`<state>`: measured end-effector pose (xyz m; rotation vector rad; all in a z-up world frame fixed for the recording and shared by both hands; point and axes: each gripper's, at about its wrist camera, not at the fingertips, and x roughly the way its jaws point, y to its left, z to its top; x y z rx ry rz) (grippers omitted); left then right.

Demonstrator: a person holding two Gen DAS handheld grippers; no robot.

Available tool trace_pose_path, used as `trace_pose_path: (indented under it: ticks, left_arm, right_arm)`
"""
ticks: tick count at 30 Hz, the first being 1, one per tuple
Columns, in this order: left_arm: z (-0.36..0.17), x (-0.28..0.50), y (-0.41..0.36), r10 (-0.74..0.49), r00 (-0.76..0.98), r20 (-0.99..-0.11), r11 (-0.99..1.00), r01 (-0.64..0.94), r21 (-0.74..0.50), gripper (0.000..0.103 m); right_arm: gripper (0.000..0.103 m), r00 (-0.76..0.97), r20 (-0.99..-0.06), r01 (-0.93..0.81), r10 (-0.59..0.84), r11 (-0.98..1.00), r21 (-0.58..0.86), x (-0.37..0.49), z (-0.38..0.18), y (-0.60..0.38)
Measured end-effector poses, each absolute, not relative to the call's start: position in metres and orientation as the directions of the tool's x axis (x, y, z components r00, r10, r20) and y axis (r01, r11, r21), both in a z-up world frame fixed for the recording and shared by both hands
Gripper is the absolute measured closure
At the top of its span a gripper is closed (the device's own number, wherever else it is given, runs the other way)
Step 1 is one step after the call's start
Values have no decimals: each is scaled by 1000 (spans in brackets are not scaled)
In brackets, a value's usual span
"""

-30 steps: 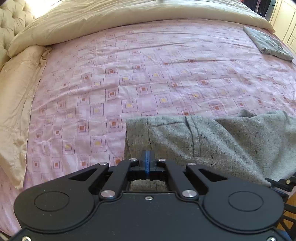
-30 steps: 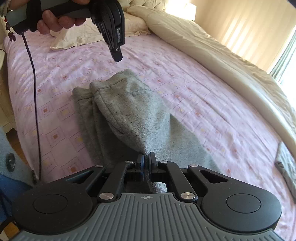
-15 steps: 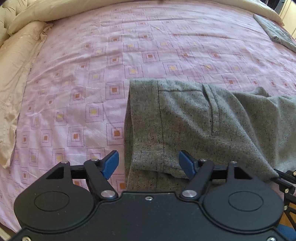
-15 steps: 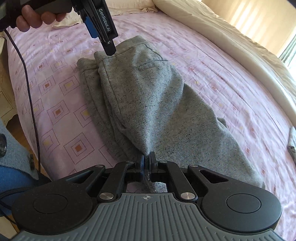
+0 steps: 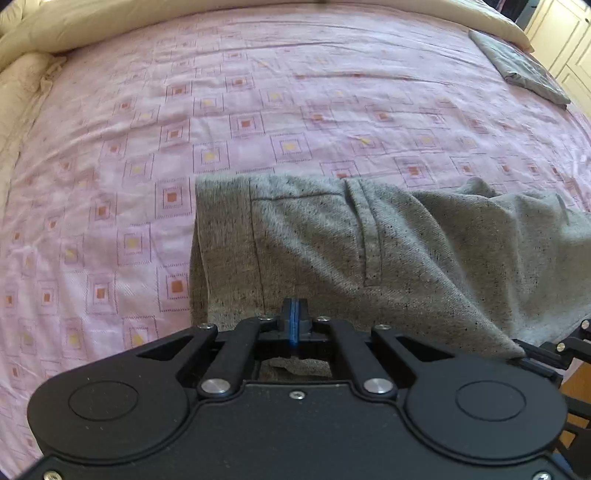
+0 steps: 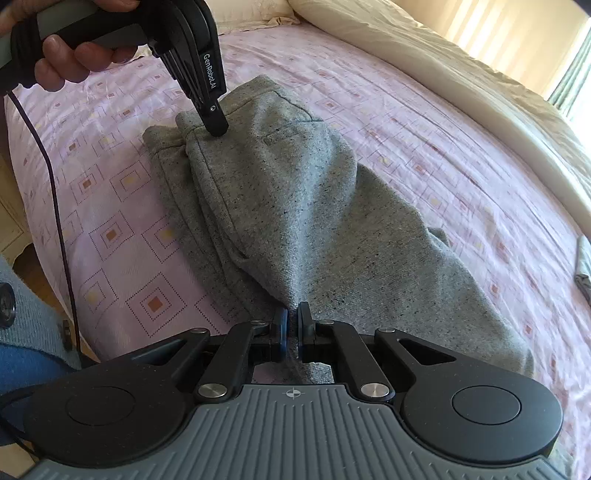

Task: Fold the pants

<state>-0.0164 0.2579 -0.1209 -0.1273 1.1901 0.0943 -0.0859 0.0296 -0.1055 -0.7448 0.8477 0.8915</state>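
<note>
Two claws closed: left claw (image 5: 294, 322) atop pants (image 5: 369, 251) waistband; right claw (image 6: 290, 325) pinching crotch fold.

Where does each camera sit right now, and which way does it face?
Left wrist: on the left hand-held gripper, angled steeply down at the grey pants and pink sheet; its own closed fingers show.
Right wrist: on the right hand-held gripper, looking along the pants toward the pillows; the person's left hand shows.
Shared: the pants, the sheet, the left hand-held gripper.
</note>
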Motion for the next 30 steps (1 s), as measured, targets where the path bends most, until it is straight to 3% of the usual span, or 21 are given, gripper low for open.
trace_pose_path:
  ticks: [2,4,5,6,9,13,15,21,25,30]
  left_arm:
    - [-110,-14,259,1,385,-923,989,-140,-58,103]
    - [-104,-12,268,-19,381,-925,980,-177,-93,94]
    - [-103,-12,274,-29,383,-923,974,-198,-113,84]
    - [-103,-14,280,-33,384,-923,968,-217,-125,66]
    - [-104,-21,288,1,374,-927,965,-244,-97,36]
    - [-103,-40,281,20,365,-931,980,-193,-55,34]
    - [-102,-52,270,47,383,-922,990,-143,-9,28]
    - [-123,-74,218,331,478,-814,909,71,411,28]
    - [-144,-73,203,328,480,-814,840,246,483,28]
    - [-161,-64,203,318,475,-820,799,330,502,45]
  right_arm:
    - [98,382,-852,-872,359,445,-204,-84,-100,28]
    - [98,386,-845,-864,369,465,-192,-81,-94,26]
    - [98,389,-842,-861,374,474,-187,-80,-92,26]
    - [98,391,-839,-857,378,482,-183,-78,-90,25]
    - [98,403,-829,-842,388,512,-170,-73,-84,24]
    - [98,416,-823,-821,386,548,-158,-65,-81,23]
    - [98,419,-822,-815,386,559,-153,-62,-81,24]
    - [98,414,-822,-809,391,572,-136,-58,-80,25]
    - [98,404,-827,-814,389,566,-132,-58,-80,24]
    - [98,403,-828,-812,389,570,-128,-57,-78,24]
